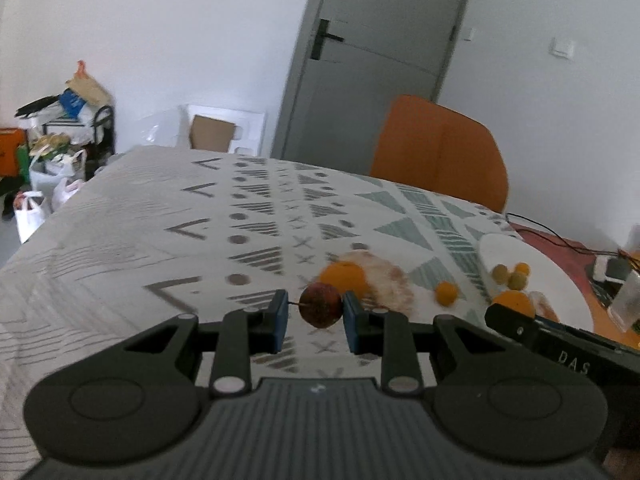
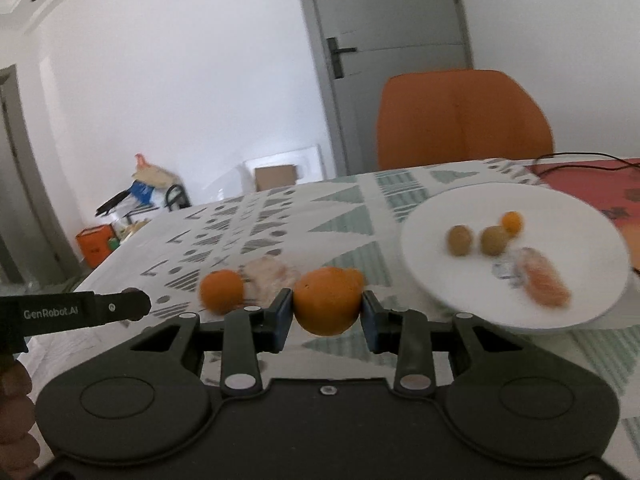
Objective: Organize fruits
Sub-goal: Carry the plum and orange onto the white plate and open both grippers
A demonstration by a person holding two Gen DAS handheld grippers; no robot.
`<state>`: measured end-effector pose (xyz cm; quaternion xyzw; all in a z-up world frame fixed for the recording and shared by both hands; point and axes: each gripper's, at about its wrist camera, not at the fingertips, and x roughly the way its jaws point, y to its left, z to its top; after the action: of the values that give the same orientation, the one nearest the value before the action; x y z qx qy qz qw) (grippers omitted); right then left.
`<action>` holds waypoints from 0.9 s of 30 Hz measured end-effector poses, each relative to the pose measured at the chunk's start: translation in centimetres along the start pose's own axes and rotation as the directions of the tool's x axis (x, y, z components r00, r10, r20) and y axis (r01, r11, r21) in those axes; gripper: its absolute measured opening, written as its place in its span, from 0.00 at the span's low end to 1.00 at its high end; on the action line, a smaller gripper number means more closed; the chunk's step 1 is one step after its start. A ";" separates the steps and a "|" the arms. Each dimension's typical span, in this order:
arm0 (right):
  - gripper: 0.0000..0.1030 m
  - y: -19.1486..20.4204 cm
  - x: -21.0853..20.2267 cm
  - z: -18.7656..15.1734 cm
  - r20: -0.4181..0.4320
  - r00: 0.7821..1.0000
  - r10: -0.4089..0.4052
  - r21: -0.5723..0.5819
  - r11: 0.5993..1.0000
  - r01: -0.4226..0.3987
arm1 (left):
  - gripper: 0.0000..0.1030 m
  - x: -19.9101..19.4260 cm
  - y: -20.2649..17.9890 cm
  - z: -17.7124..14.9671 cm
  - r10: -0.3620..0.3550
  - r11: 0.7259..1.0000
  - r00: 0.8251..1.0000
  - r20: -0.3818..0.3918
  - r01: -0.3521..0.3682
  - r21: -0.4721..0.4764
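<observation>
My left gripper (image 1: 315, 322) has a dark red round fruit (image 1: 321, 305) between its blue pads; the fruit touches the right pad, with a gap at the left pad. My right gripper (image 2: 326, 314) is shut on a large orange (image 2: 327, 301), held above the table. Another orange (image 2: 221, 291) lies on the patterned tablecloth (image 2: 344, 208) to the left; in the left wrist view it (image 1: 344, 278) sits behind the red fruit. A white plate (image 2: 560, 312) on the right holds two brownish-green fruits (image 2: 459, 240), a small orange fruit (image 2: 511, 222) and a wrapped item (image 2: 546, 280).
A small orange fruit (image 1: 446, 293) lies on the cloth near the plate (image 1: 560, 280). A pinkish wrapper (image 1: 386, 280) lies by the oranges. An orange chair (image 2: 464, 120) stands behind the table, with a grey door (image 2: 384, 60) beyond. Cables and electronics (image 1: 612, 268) sit at the far right.
</observation>
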<state>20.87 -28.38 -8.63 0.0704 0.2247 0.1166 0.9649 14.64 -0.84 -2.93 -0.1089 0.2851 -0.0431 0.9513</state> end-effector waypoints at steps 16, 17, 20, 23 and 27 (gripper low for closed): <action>0.33 -6.5 -2.8 0.5 0.055 0.994 -0.092 0.093 0.992 0.087 | 0.27 1.5 -6.8 0.8 -0.073 0.991 0.997 0.002 0.073 0.113; 0.33 -6.9 -2.8 0.5 0.056 0.994 -0.097 0.098 0.991 0.091 | 0.27 1.7 -7.2 0.9 -0.078 0.990 0.997 -0.001 0.078 0.120; 0.33 -8.0 -3.0 0.3 0.057 0.992 -0.113 0.118 0.987 0.105 | 0.27 2.1 -8.3 1.0 -0.088 0.987 0.996 -0.005 0.088 0.134; 0.33 -8.8 -2.9 0.2 0.051 0.991 -0.125 0.133 0.984 0.117 | 0.27 2.6 -9.0 1.1 -0.099 0.984 0.995 -0.009 0.099 0.146; 0.33 -9.7 -2.9 0.1 0.049 0.989 -0.142 0.148 0.980 0.133 | 0.27 3.3 -10.0 1.2 -0.112 0.981 0.994 -0.016 0.113 0.159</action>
<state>20.28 -38.48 -9.16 0.1278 0.2079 0.0308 0.9693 17.84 -10.79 -1.39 -0.0485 0.2773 -0.1200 0.9520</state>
